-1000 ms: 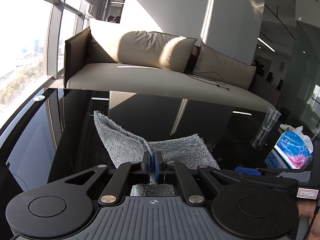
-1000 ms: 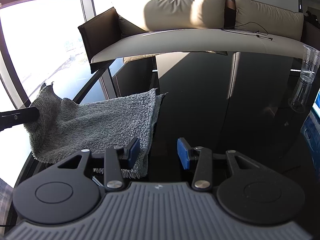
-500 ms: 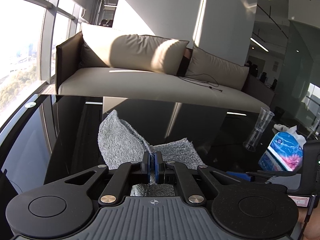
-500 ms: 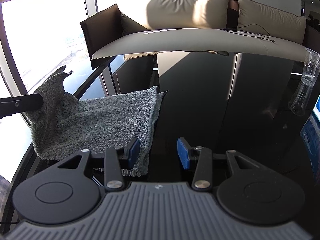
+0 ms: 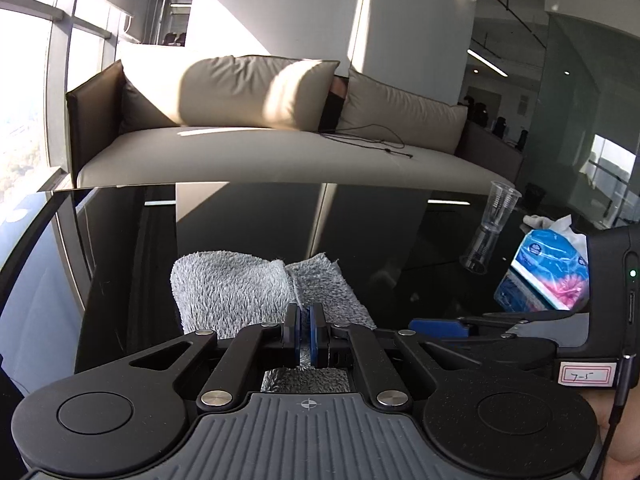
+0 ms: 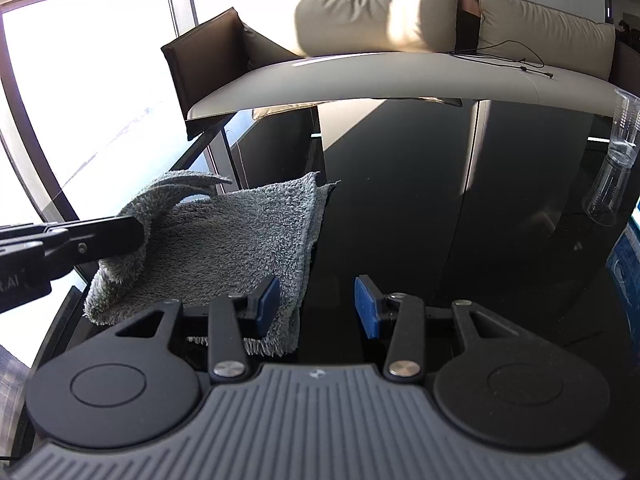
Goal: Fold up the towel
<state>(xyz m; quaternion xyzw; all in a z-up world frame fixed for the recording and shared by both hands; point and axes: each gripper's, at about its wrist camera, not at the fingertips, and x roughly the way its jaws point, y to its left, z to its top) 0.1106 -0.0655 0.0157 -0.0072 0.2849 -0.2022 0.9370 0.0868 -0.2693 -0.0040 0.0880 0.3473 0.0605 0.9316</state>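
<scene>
I'd carry the pinched edge low across the grey towel point(image 6: 224, 248), landing it square on the far edge w/o dragging the layer beneath. Left gripper point(image 5: 305, 334), lower centre of its frame: jaws clamped on towel fabric. Right gripper point(image 6: 316, 304), lower centre: jaws part-open, nothing held, beside the towel's right edge. Towel lies mid-left on the black glass table point(image 6: 440, 220).

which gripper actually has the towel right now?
The left gripper: its jaws are pinched shut on the grey towel. The right gripper stands open, gripping nothing.
</scene>
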